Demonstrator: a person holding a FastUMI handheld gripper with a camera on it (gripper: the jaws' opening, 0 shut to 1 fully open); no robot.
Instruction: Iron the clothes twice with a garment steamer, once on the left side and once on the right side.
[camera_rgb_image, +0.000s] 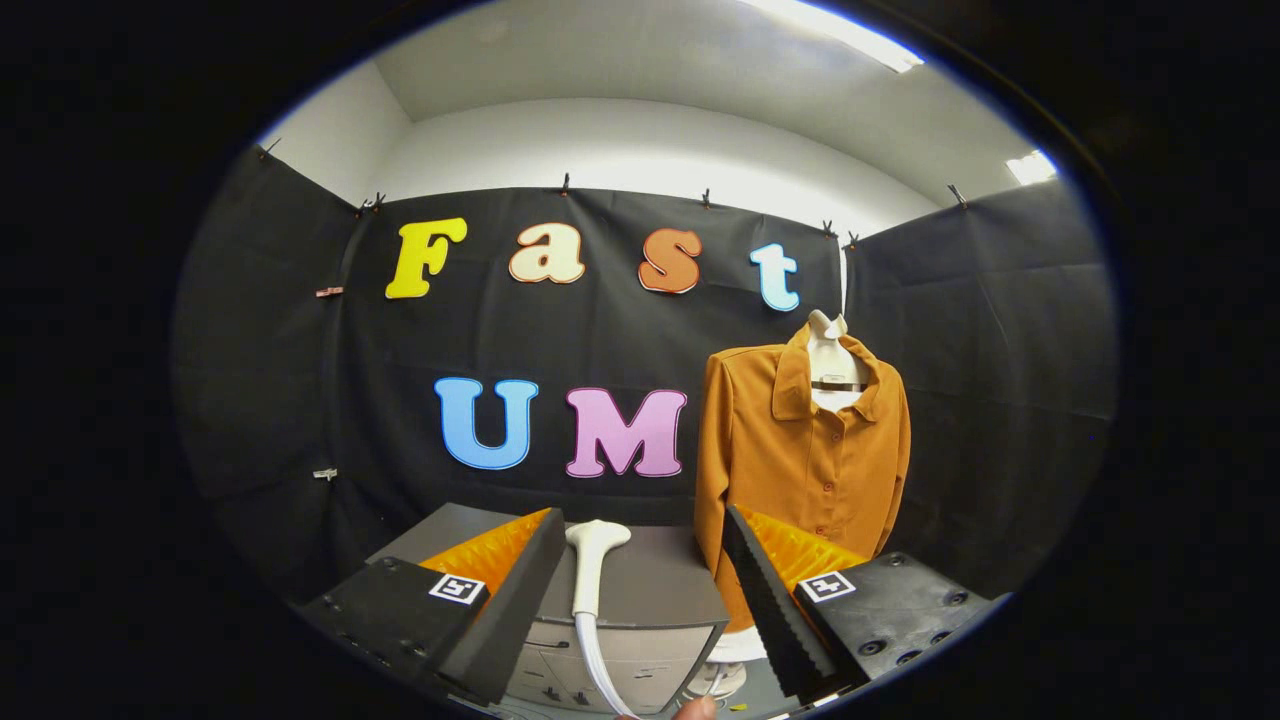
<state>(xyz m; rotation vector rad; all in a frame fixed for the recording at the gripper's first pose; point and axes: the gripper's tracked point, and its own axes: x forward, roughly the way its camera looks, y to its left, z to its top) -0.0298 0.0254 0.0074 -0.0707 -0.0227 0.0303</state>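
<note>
While gaping empty, tongs (640, 600) astride steamer head (592, 560), hose (600, 670) cut off below.

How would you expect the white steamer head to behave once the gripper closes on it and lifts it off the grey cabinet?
The steamer head looks like smooth rigid plastic, so it may slip in the open gripper. Its trailing hose will probably tug and twist it. It lies on the grey cabinet on a rounded body, so a nudge could roll it.

Gripper (645, 600) level, facing forward, jaws spread wide with a clear gap between them, nothing pressed by either finger (520, 600). Serrated inner face visible on the other finger. A fingertip (695, 709) of the person shows just below the gap.
</note>
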